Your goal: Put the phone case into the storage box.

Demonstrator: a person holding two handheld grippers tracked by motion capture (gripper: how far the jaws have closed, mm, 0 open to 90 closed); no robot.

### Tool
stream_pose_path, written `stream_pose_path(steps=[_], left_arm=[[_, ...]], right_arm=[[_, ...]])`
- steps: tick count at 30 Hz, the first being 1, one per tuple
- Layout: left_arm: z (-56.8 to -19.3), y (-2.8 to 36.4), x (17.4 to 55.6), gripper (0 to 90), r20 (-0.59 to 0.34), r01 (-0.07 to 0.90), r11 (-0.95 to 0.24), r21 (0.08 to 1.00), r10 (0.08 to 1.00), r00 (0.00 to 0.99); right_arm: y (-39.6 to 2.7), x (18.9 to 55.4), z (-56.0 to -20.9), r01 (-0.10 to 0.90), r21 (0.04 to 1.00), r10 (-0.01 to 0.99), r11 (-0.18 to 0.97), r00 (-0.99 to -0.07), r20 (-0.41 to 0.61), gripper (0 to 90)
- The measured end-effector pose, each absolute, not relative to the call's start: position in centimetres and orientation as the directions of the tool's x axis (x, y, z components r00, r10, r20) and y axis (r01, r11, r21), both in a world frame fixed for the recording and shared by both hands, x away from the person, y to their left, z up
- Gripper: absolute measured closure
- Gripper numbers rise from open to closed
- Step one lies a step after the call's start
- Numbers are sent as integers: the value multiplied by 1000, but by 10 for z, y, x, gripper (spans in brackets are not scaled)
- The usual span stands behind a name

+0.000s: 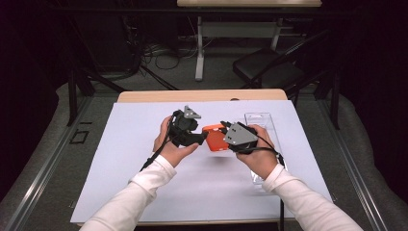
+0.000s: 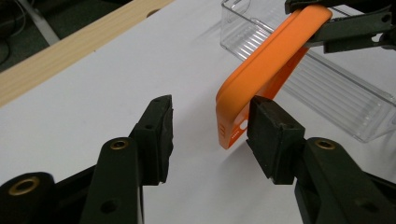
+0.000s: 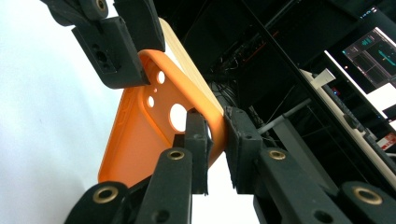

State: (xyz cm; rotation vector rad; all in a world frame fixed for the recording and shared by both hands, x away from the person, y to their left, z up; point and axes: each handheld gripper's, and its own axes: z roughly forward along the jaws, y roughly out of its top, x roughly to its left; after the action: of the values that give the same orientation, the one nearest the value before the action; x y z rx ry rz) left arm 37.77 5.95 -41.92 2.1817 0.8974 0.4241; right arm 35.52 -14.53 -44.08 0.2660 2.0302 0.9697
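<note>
An orange phone case (image 1: 215,138) hangs above the white mat between my two grippers. My right gripper (image 3: 217,128) is shut on one long edge of the case (image 3: 140,135), near its camera holes. In the high view the right gripper (image 1: 225,137) comes in from the case's right. My left gripper (image 2: 211,109) stands open; the case's lower corner (image 2: 233,126) lies just past the tip of its right-hand jaw, and the gap between the jaws is empty. In the high view the left gripper (image 1: 202,138) sits at the case's left side.
A clear plastic tray (image 1: 262,120) lies on the white mat (image 1: 144,163) to the right, under and behind my right hand. The wooden table edge (image 1: 202,95) runs along the back. A dark chair (image 1: 269,67) stands beyond the table.
</note>
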Motion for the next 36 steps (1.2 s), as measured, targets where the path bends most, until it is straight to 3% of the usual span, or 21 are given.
stream_pose_path(steps=[23, 33, 36], left_arm=[[-415, 70, 378, 420, 75, 384, -484, 786, 692, 718], [-414, 78, 375, 397, 42, 385, -444, 809, 697, 716], [-415, 83, 376, 375, -5, 408, -410, 816, 700, 714]], right_arm=[[-179, 369, -420, -157, 794, 561, 587, -628, -539, 802], [-193, 377, -406, -183, 792, 562, 583, -612, -556, 802], [-196, 379, -405, -183, 788, 562, 588, -609, -560, 802]])
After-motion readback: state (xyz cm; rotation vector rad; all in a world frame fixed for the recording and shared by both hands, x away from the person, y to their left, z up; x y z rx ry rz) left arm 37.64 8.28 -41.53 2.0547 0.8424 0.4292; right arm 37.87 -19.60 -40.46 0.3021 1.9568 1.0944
